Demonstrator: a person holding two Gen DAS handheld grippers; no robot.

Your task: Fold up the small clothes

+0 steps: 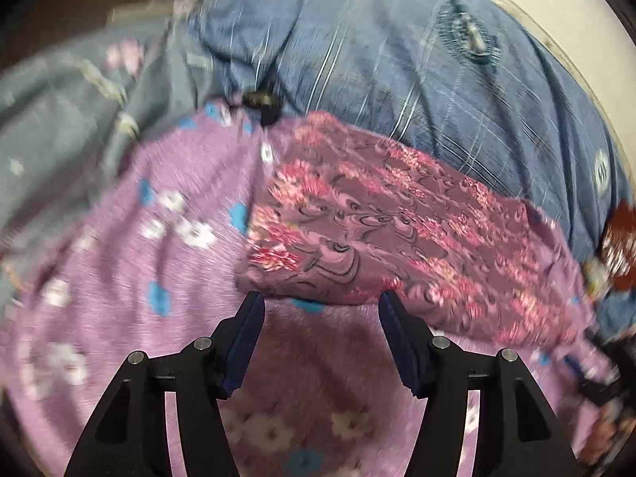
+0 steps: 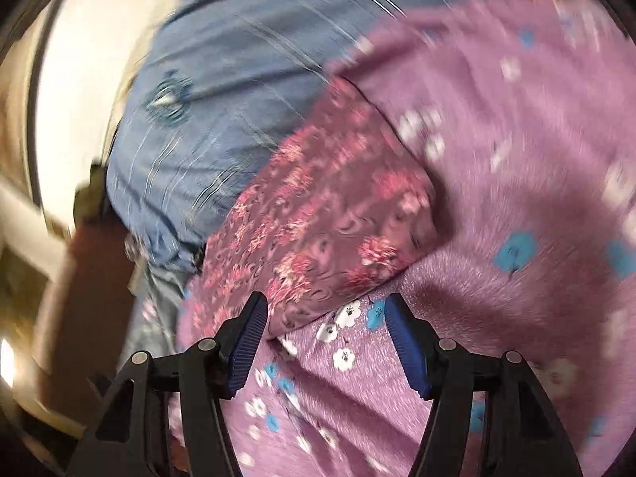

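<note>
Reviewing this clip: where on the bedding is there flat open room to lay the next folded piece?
The widest free patch is the lilac flowered blanket beside and in front of the folded pink patterned cloth, under the open right gripper. The blue striped cover behind the cloth also lies bare. The far left, where grey flowered fabric bunches, looks crowded.

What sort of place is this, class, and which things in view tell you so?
Probably a bed in a home. A lilac flowered blanket covers a soft surface, a blue striped bedcover lies beyond it, and a folded pink-patterned cloth rests on top.
</note>
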